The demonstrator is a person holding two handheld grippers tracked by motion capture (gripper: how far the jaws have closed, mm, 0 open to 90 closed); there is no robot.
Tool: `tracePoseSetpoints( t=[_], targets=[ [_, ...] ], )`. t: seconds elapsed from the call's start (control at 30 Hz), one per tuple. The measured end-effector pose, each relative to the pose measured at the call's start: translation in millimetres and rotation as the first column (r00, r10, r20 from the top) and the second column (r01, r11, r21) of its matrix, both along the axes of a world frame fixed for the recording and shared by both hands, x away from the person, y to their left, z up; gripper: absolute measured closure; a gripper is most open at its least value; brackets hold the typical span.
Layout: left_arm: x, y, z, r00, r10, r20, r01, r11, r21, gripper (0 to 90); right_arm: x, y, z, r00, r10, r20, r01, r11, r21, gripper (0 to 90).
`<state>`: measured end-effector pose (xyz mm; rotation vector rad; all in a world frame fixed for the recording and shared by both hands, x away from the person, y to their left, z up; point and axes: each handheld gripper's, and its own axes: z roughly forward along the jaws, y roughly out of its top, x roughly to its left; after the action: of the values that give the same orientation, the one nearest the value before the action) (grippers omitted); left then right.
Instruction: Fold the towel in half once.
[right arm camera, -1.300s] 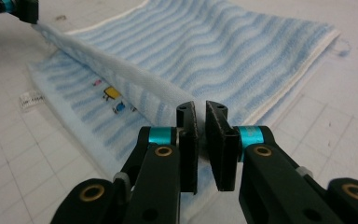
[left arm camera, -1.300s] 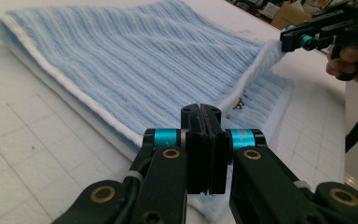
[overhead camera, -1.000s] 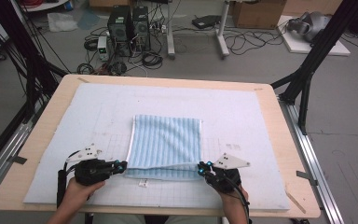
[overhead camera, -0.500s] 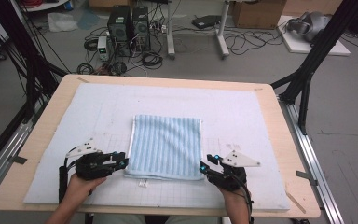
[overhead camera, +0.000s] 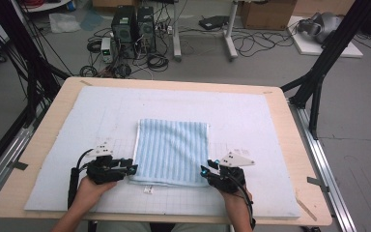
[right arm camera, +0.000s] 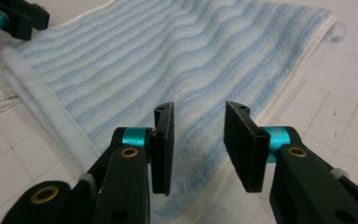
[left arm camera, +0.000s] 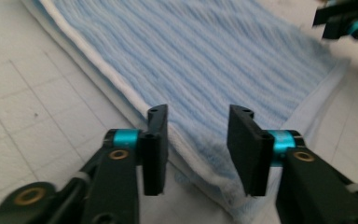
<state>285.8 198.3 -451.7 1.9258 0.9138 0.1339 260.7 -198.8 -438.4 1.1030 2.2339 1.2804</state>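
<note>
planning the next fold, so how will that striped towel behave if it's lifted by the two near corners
The striped towel looks like soft terry, so it would likely sag and drape between the left gripper and right gripper. It lies folded in layers, which would probably fall open. Probably light, not slippery.

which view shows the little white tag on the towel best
The right gripper view: the tag lies sharp beside the towel's folded edge. The high view shows it as a tiny white speck.
</note>
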Motion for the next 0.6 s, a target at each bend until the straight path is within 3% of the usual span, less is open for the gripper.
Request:
tracePoseSetpoints(
  t=[0.03, 0.13, 0.27, 0.5, 0.6],
  targets=[
    [-1.8, -2.4, 0.4, 0.9999, -0.009, 0.015, 0.008, 0.9996, 0.027, 69.0, -0.1, -0.3, 0.0, 1.0000, -0.003, 0.001, 0.003, 1.000, -0.002, 63.0],
    [-5.4, -5.5, 1.6, 0.9985, -0.029, 0.046, 0.027, 0.9986, 0.046, 84.9, -0.2, -2.0, -1.0, 0.9999, -0.013, -0.002, 0.013, 1.000, 0.000, 62.4],
    [-6.2, -4.9, 1.5, 0.9976, -0.044, 0.053, 0.041, 0.9977, 0.054, 87.6, -0.1, -4.0, -2.2, 0.9998, -0.020, -0.008, 0.021, 1.000, 0.010, 61.5],
    [-12.9, 6.3, 13.6, 0.9976, -0.054, 0.044, 0.057, 0.9955, -0.075, 87.9, -1.2, -3.9, -0.1, 0.9999, -0.015, -0.007, 0.015, 1.000, 0.016, 60.7],
    [-17.6, 7.8, 15.2, 0.9970, -0.074, 0.026, 0.075, 0.9939, -0.081, 87.9, -1.6, -1.7, -0.3, 0.9999, 0.000, -0.017, 0.000, 1.000, 0.005, 60.6]
  ],
)
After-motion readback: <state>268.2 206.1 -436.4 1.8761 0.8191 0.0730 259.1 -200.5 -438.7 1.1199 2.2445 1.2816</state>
